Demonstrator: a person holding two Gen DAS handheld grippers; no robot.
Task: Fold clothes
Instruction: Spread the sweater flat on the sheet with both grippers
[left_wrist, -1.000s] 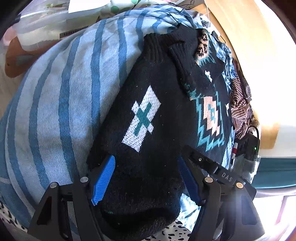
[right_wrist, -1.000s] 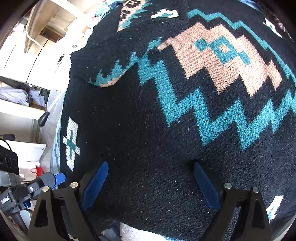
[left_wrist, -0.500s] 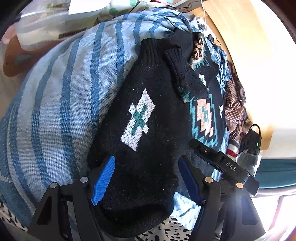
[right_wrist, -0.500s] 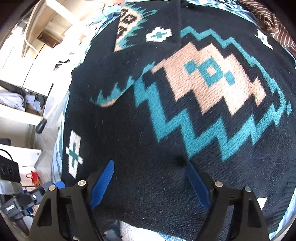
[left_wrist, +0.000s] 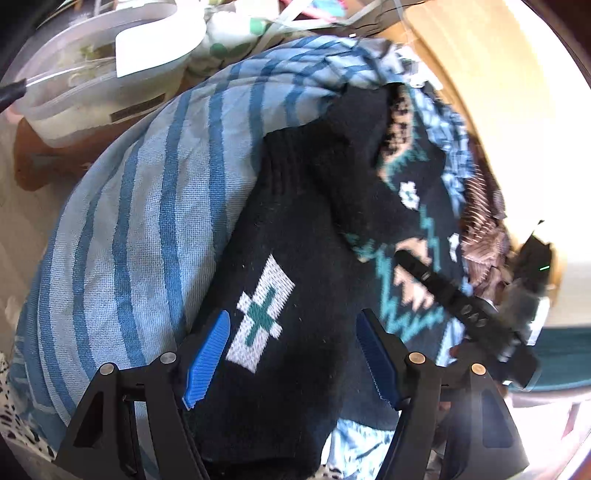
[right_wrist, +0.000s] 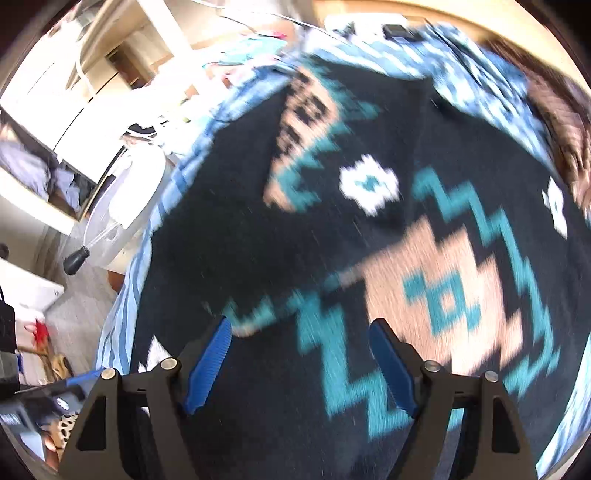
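Through my left wrist camera, my left gripper (left_wrist: 291, 363) hangs over the near end of a black sweater (left_wrist: 295, 236) with its jaws spread apart, one blue pad on either side of the knit; whether the pads touch the fabric I cannot tell. A white patch with a teal cross (left_wrist: 260, 314) sits just ahead of the left pad. The sweater lies across a blue striped cloth (left_wrist: 147, 206) that spreads out to its left, and a black sleeve is folded over its upper part. To the right a brown striped garment (left_wrist: 484, 229) is bunched against the sweater's edge, and my right gripper (left_wrist: 461, 306) reaches in over the teal zigzag pattern. A clear plastic tub (left_wrist: 92, 85) stands beyond the striped cloth at the upper left.

Through my right wrist camera, which is blurred, my right gripper (right_wrist: 299, 365) hovers above the patterned front of the sweater (right_wrist: 236, 236). Its jaws have just been closing a little, yet they stand well apart, with nothing pinched between the blue pads. Teal zigzags and a peach diamond (right_wrist: 436, 288) fill the knit ahead of me. The blue striped cloth (right_wrist: 125, 310) shows along the sweater's left edge, and the tub (right_wrist: 122, 206) stands beyond it.
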